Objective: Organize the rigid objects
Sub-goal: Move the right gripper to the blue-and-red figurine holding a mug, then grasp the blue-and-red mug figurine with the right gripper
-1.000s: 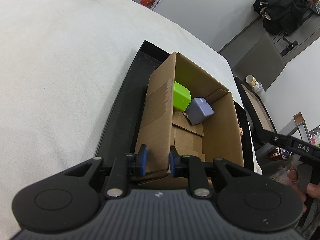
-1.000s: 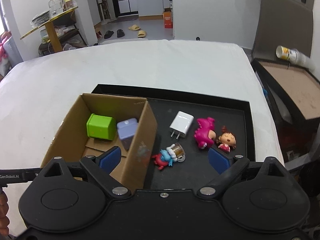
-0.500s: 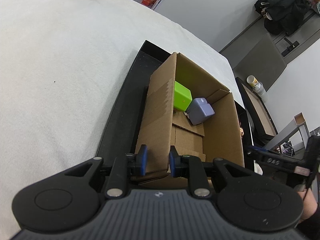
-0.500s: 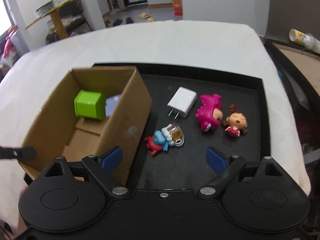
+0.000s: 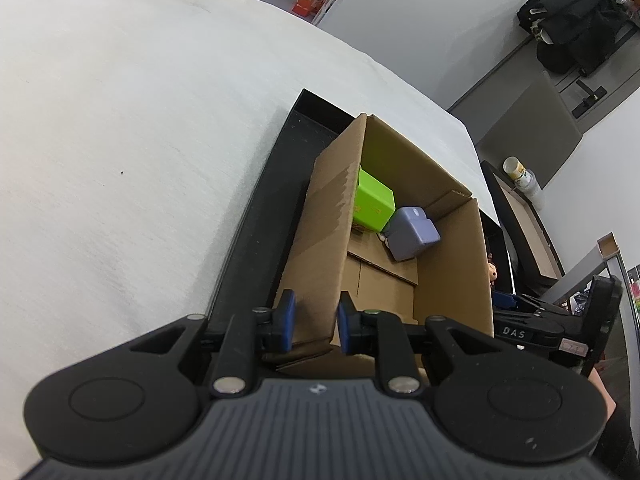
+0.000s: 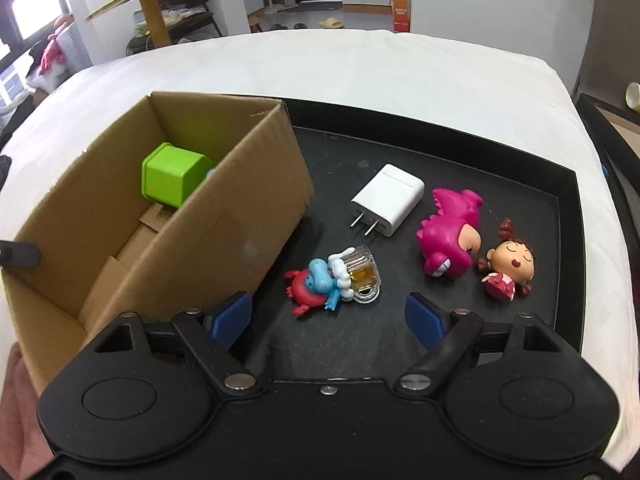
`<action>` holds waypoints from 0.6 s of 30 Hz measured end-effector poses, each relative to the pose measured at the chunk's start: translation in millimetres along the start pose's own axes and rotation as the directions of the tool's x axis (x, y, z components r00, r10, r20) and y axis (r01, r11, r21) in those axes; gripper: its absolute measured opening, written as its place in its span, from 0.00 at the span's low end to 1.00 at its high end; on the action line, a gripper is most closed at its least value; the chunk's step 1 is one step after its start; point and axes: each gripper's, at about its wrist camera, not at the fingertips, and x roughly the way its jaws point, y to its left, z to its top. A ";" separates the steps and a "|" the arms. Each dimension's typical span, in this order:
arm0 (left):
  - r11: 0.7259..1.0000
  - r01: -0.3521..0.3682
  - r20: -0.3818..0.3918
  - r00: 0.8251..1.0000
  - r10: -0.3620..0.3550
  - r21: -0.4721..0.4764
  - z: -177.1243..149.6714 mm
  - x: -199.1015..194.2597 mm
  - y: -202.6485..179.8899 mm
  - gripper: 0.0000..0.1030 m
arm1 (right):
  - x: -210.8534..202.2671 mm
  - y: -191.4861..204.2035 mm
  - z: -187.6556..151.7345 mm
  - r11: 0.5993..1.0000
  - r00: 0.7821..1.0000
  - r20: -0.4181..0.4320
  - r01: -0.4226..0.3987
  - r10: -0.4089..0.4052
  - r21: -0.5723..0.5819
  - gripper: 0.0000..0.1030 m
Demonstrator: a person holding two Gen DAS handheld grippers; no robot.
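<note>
A cardboard box [image 6: 240, 208] stands on the left part of a black tray [image 6: 440, 144]. Inside it lie a green cube [image 6: 172, 178] and a lavender block [image 5: 412, 234]. My left gripper [image 5: 314, 328] is shut on the box's near left wall, one blue pad on each side. On the tray right of the box lie a white charger [image 6: 390, 198], a pink dinosaur figure [image 6: 450, 236], a brown-haired doll [image 6: 508, 266] and a blue-and-red figure with a clear mug [image 6: 320, 284]. My right gripper [image 6: 328, 318] hovers low just before that figure, its jaws closing, with nothing between the pads.
The tray rests on a white cloth-covered table [image 6: 360, 68]. A second dark tray [image 5: 520, 216] and a paper cup [image 5: 520, 172] stand off the table's right side. A hand [image 6: 16, 400] shows at the lower left of the right wrist view.
My right gripper has come down closer to the tray and its jaws have narrowed; the toys look larger. The left gripper and the box have not moved.
</note>
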 end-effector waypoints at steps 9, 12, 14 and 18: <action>1.000 -0.008 0.006 1.000 0.008 0.000 1.2 0.6 -0.2 0.19 | 13.6 1.5 -2.7 0.996 1.000 0.008 0.012 -0.011 -0.088 0.74; 1.000 -0.007 0.005 1.000 0.008 -0.004 1.2 1.1 0.1 0.19 | 17.2 2.7 -3.5 0.993 1.000 0.005 0.019 -0.018 -0.115 0.71; 1.000 -0.008 0.006 1.000 0.008 -0.005 1.2 1.2 0.2 0.19 | 19.0 3.5 -4.3 0.991 1.000 0.008 0.018 -0.017 -0.133 0.67; 1.000 -0.008 0.006 1.000 0.008 -0.005 1.2 1.3 0.0 0.19 | 21.5 7.2 -6.4 0.987 1.000 0.013 0.027 -0.025 -0.157 0.66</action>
